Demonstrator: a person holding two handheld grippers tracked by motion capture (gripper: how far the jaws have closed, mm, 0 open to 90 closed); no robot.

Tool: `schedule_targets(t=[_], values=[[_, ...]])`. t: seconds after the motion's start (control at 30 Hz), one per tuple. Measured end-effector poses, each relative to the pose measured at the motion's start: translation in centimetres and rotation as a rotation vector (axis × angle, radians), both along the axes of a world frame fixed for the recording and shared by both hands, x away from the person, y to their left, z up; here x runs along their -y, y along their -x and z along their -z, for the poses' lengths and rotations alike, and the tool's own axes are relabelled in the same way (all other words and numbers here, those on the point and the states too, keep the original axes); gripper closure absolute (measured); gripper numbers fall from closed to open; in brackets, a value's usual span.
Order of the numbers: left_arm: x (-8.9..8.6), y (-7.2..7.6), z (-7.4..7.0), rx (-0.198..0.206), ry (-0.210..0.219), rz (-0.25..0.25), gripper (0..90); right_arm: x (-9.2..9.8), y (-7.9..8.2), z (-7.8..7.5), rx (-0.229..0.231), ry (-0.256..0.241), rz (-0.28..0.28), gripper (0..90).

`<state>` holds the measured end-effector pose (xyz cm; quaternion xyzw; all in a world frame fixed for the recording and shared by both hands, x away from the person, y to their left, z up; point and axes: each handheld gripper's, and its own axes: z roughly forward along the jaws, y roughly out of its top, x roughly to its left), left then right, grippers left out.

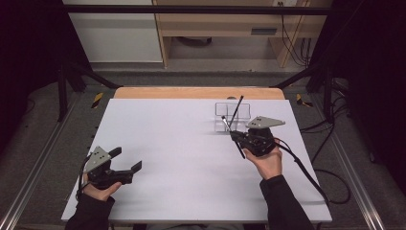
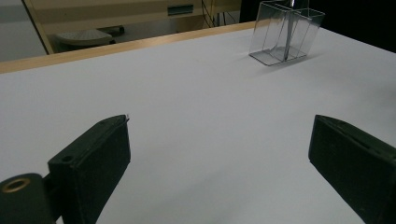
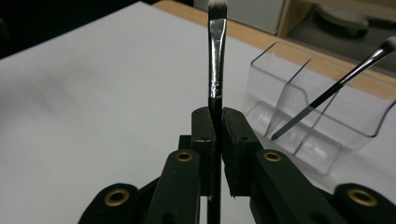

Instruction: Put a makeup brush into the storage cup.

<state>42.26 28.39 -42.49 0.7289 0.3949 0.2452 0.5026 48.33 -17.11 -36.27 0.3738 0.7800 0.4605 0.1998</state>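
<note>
Clamped between the shut jaws of the right hand-held gripper [image 3: 216, 135], a brush [image 3: 216, 56] is held at 2 o'clock on the counter [image 1: 182, 158], just beside the holder [image 3: 322, 116]. The left hand-held gripper [image 1: 128, 163], at 8 o'clock, is spread wide, empty.

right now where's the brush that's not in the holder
It is clamped in the right gripper, bristles up, just in front of the clear holder at the table's far right in the high view.
</note>
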Motion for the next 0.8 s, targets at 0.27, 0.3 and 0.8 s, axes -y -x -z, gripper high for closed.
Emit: schedule_targets(t=[0.27,0.3,0.8], values=[[0.0,0.0,0.0,0.005,0.006,-0.001,5.1,0.8,-0.4,-0.9,0.075,-0.092,0.096,84.0],[0.0,0.0,0.0,0.005,0.006,0.0,5.1,0.9,-0.4,-1.0,0.08,-0.098,0.108,84.0],[0.0,0.0,0.0,0.003,0.003,0.0,5.2,1.7,-2.5,-1.9,0.145,-0.185,0.253,83.9]])
